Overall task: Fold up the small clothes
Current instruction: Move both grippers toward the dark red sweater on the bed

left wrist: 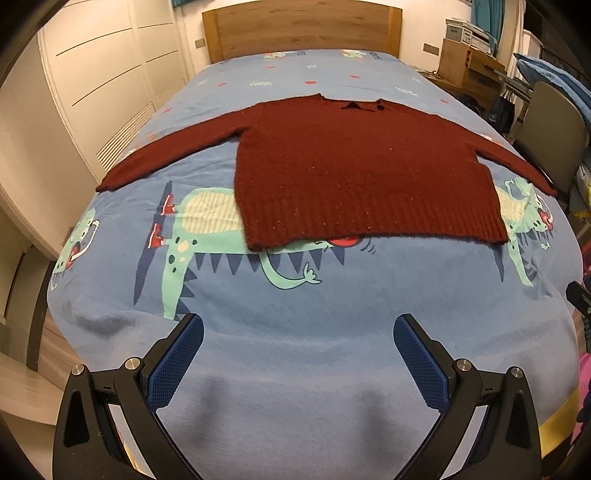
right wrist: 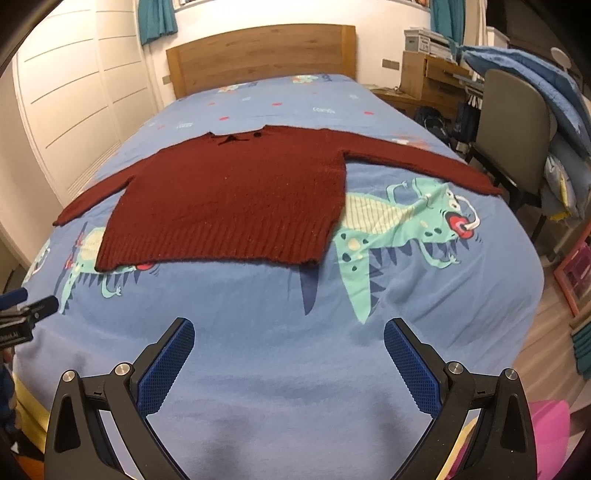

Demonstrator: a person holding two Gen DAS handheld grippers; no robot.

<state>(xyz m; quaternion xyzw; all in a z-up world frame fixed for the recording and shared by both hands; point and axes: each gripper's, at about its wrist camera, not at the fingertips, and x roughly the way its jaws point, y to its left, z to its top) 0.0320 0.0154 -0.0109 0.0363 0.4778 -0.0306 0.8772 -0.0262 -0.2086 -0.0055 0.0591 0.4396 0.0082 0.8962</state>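
A dark red knitted sweater [left wrist: 354, 170] [right wrist: 236, 206] lies flat and face up on the bed, both sleeves spread out sideways, ribbed hem nearest me and collar toward the headboard. My left gripper [left wrist: 298, 325] hovers open over the bare sheet short of the hem, its blue pads wide apart and empty. My right gripper [right wrist: 289, 330] is likewise open and empty, short of the hem's right half. The left gripper's tip [right wrist: 22, 306] shows at the left edge of the right wrist view.
The bed [left wrist: 295, 369] has a blue sheet with green dinosaur prints and a wooden headboard [left wrist: 301, 31]. White wardrobe doors [left wrist: 92, 81] stand on the left. A grey chair [right wrist: 513, 140], a wooden desk [right wrist: 428, 85] and piled blue bedding [right wrist: 554, 96] crowd the right side.
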